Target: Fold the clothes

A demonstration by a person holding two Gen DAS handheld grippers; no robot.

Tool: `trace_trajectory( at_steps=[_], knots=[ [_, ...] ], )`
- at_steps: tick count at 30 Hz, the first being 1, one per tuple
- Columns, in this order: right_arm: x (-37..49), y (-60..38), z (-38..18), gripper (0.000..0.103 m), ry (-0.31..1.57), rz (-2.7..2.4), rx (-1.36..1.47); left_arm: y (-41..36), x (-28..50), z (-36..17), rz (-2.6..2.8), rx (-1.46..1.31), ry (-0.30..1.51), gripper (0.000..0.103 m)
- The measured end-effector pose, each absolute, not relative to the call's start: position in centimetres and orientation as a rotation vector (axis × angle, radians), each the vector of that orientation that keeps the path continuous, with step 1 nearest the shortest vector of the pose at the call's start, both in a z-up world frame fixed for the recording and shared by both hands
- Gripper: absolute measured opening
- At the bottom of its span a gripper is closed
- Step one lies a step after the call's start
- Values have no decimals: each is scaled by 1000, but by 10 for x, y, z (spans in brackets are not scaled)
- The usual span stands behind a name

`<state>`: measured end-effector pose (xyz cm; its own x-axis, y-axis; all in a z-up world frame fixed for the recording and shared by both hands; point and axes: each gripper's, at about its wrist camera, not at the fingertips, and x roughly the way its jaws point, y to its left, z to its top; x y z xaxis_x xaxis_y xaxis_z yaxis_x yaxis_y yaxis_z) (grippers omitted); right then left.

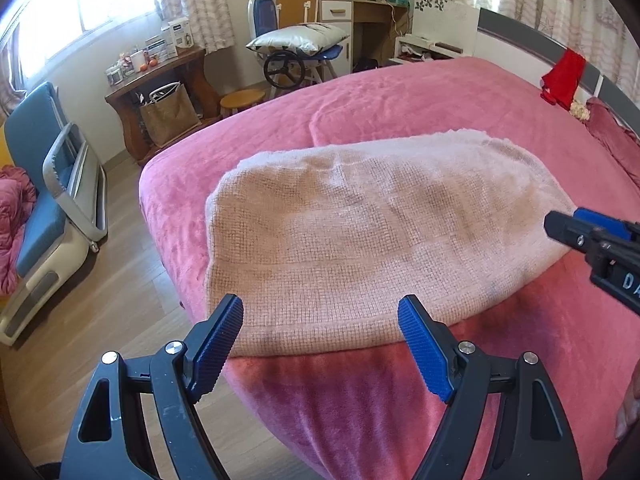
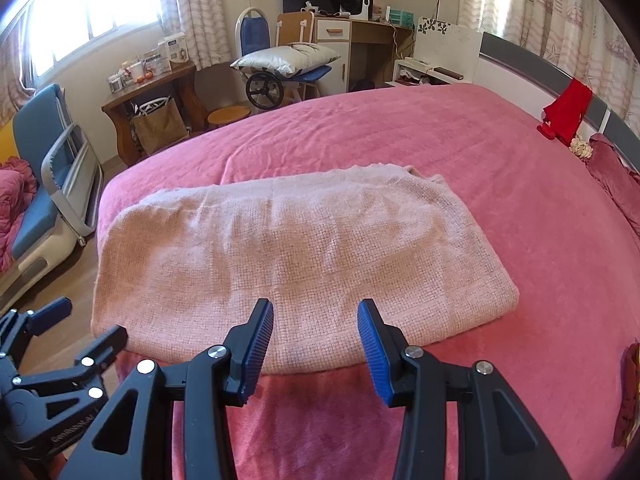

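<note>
Both grippers hover released over the near hem: left gripper (image 1: pixel 320 316) wide apart, right gripper (image 2: pixel 316 320) narrower. Folded pink towel (image 2: pixel 288 256) lies mid-frame on the pink bedspread (image 2: pixel 440 132).

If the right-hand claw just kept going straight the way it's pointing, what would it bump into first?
Most likely the pale pink folded towel: the right gripper, jaws apart and empty, aims down at its near edge on the pink bedspread. Depth is hard to judge.
</note>
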<state>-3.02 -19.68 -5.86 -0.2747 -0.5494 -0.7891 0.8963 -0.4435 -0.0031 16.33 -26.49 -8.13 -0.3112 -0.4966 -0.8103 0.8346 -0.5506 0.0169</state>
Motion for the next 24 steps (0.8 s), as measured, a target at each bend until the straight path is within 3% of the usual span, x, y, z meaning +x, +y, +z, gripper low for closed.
trace_trajectory(
  at_steps=[24],
  knots=[
    [-33,-190,-61,44,552,-1879,919,-262,151,-90,-1987,1097,555,81]
  ],
)
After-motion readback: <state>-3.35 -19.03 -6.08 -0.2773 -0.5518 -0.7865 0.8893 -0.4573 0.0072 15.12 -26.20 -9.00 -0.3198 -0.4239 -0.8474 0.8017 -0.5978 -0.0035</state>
